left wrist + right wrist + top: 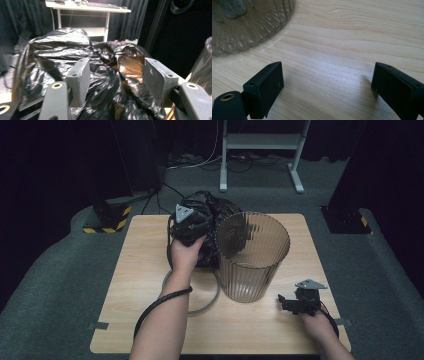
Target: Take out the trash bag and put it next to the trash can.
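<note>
On table (150, 320): one black bag (207, 205), one ribbed bin (252, 255), two claws.

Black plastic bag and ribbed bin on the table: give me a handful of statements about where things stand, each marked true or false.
1. The black plastic bag lies crumpled on the table, outside the ribbed bin. True.
2. The left tool is clamped tight on the bag. False: its jaws stand apart, with bag plastic between them but not pinched.
3. The ribbed bin stands upright, mouth upward. True.
4. The right tool grips the bin's rim. False: it is open and rests low over bare wood, apart from the bin.
5. The bag already lines the bin. False: the bin looks see-through and unlined; the bag sits beside and behind it.
</note>
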`<action>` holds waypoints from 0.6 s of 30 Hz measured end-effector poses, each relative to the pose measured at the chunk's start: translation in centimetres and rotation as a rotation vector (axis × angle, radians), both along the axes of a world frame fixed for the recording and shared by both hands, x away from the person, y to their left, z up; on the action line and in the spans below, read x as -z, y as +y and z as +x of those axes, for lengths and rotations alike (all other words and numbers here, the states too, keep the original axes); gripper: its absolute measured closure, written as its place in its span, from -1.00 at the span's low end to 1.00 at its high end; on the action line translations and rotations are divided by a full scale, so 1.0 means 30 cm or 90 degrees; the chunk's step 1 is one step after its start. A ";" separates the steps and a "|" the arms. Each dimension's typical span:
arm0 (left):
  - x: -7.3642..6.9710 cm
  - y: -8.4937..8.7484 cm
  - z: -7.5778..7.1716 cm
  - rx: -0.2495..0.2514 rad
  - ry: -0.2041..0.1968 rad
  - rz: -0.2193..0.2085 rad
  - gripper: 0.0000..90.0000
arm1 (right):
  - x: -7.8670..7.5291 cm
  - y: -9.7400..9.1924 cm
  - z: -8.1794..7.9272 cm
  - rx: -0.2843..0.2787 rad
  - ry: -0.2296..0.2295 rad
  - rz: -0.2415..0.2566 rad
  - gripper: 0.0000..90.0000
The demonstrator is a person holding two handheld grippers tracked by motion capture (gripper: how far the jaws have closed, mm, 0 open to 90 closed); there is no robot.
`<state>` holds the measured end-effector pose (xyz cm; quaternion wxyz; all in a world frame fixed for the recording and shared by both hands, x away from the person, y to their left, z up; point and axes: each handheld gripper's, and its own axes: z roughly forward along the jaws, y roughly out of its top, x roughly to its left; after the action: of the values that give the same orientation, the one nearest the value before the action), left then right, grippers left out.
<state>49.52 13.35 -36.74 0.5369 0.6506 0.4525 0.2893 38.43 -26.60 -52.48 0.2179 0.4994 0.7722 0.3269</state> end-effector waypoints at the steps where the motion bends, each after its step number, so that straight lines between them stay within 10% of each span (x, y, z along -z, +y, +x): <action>1: 0.003 0.001 -0.003 0.002 0.003 0.001 -0.15 | 0.000 0.000 0.000 0.001 0.000 0.000 -0.77; 18: 0.030 0.063 -0.101 -0.003 0.029 0.024 -0.49 | 0.000 0.004 -0.004 0.011 0.000 0.000 -0.77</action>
<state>46.48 15.23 -37.63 0.5137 0.6657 0.4606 0.2843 38.30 -26.48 -52.48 0.2211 0.5062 0.7676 0.3250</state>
